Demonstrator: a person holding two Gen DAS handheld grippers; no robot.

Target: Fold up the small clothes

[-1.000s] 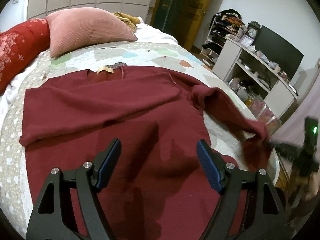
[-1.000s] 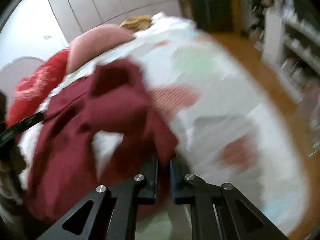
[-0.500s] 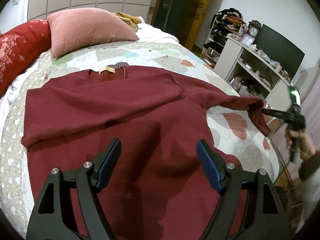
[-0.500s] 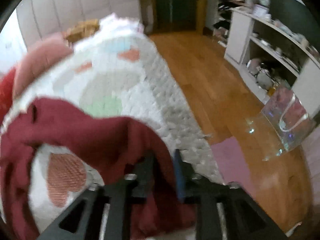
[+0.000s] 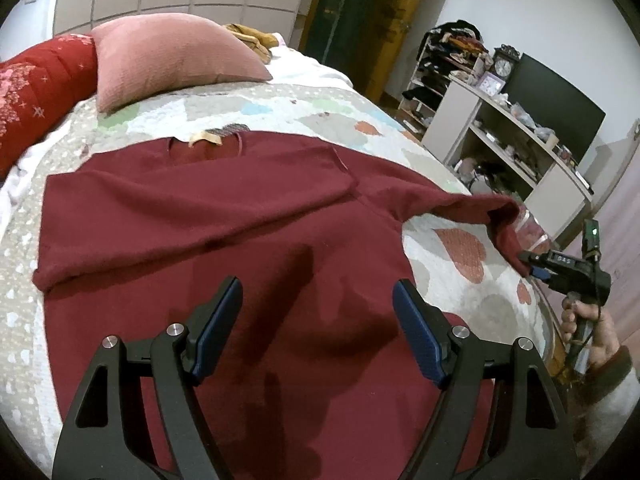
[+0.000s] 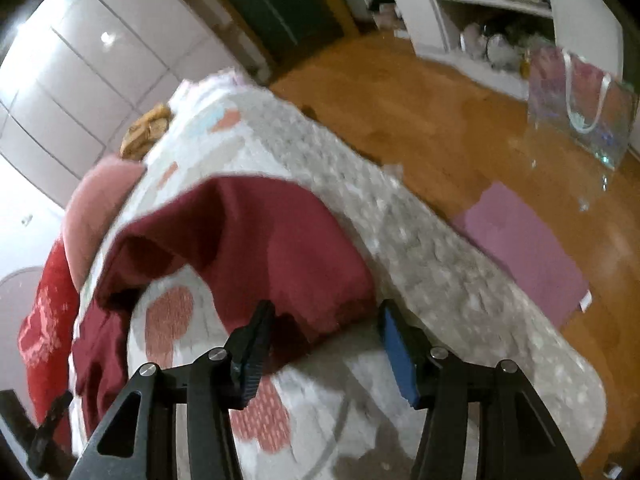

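A dark red sweater (image 5: 248, 240) lies flat on the bed quilt (image 5: 460, 280), its left sleeve (image 5: 160, 216) folded across the chest. My left gripper (image 5: 318, 320) hovers open over the sweater's lower body, nothing between its fingers. The right sleeve (image 5: 460, 204) stretches out to the bed's right edge. There a hand (image 5: 588, 320) holds my right gripper (image 5: 534, 266) at the cuff. In the right wrist view the sleeve's cuff (image 6: 260, 248) lies between the jaws of my right gripper (image 6: 326, 344), which are opening, with a gap beside the blue pad.
A pink pillow (image 5: 172, 56) and a red pillow (image 5: 32, 96) lie at the head of the bed. Right of the bed are a wooden floor (image 6: 420, 92), a purple mat (image 6: 528, 248), a clear bag (image 6: 580, 112), a white shelf unit (image 5: 500, 152) and a dark screen (image 5: 556, 104).
My right gripper pulled the right sleeve out to the bed's right edge, rolled, and its jaws came apart from the cuff. The left gripper stayed still and open.
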